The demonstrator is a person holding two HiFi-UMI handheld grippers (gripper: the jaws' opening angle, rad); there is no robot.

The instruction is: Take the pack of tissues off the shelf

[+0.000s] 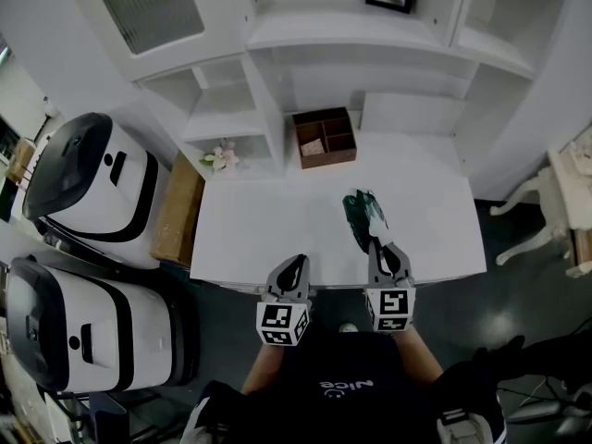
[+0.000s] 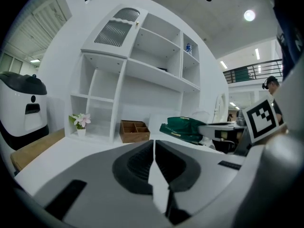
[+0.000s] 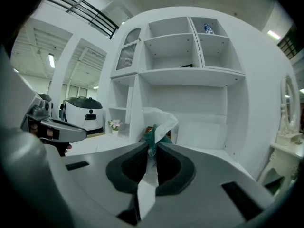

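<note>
The pack of tissues [image 1: 363,213] is clear of the shelf [image 1: 351,33]. From where I stand it is low over the front right part of the desk [image 1: 250,229], well apart from the wooden box [image 1: 325,137] at the back. I cannot tell whether its underside rests on the desk.

The right gripper [image 1: 375,240] has its jaws pinching only the near end of the green wrapper. That is a thin, gathered bit of film rather than the body of the pack. In the right gripper view the crumpled end stands up just beyond the tips. The left gripper [image 1: 296,261] sits beside it near the desk's front edge, jaws pressed together with nothing between them, so it takes no share of the load.

My worry is that pinch. Slick film can slide out from between the pads, or stretch and tear if the pack's weight hangs from it. A quick swing or turn of the hand would make either more likely. The pack is close to the front edge, so a slip could send it off the desk to the floor rather than onto the top. The empty gripper would have to open before it could steady anything. I think a slow, level carry is the safer way on from here.
</note>
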